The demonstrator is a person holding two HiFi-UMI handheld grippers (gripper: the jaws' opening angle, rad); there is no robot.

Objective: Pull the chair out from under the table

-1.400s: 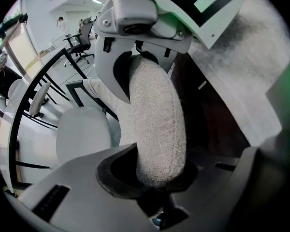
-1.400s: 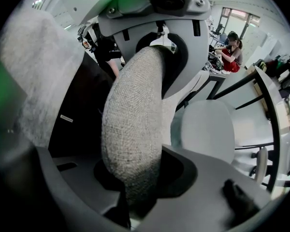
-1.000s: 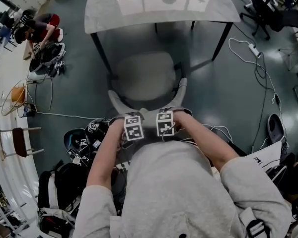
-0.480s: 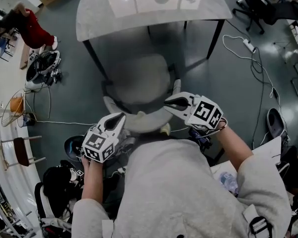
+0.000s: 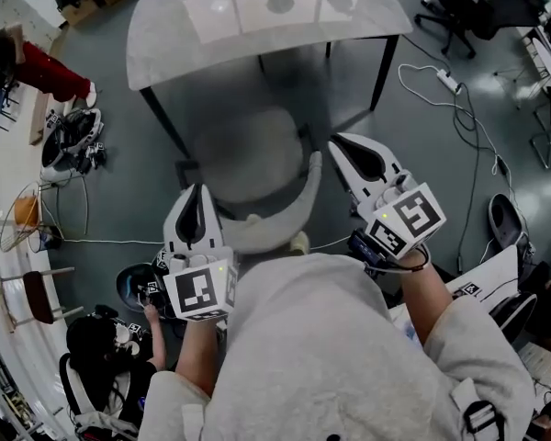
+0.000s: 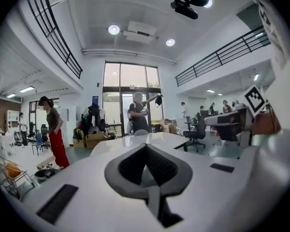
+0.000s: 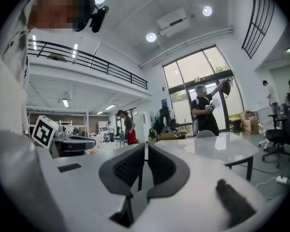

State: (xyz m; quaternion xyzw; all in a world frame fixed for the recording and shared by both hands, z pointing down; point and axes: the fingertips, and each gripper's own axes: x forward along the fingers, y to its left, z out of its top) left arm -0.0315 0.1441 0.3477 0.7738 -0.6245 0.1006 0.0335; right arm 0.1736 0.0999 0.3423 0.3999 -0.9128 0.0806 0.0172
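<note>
Two grippers (image 5: 198, 193) (image 5: 342, 143) raised off chair (image 5: 248, 159), jaws closing, empty

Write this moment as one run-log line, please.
object: grey padded chair out in front of white table | left gripper: just closed, empty | right gripper: just closing, empty | both: off chair

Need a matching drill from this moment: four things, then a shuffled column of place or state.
1 table
2 chair
3 left gripper
4 power strip

a on the floor, right of the table
b shut, empty, left of the chair back
c white top, at the head view's top
d grey seat, between table and person

Pairs: 1-c, 2-d, 3-b, 4-a
</note>
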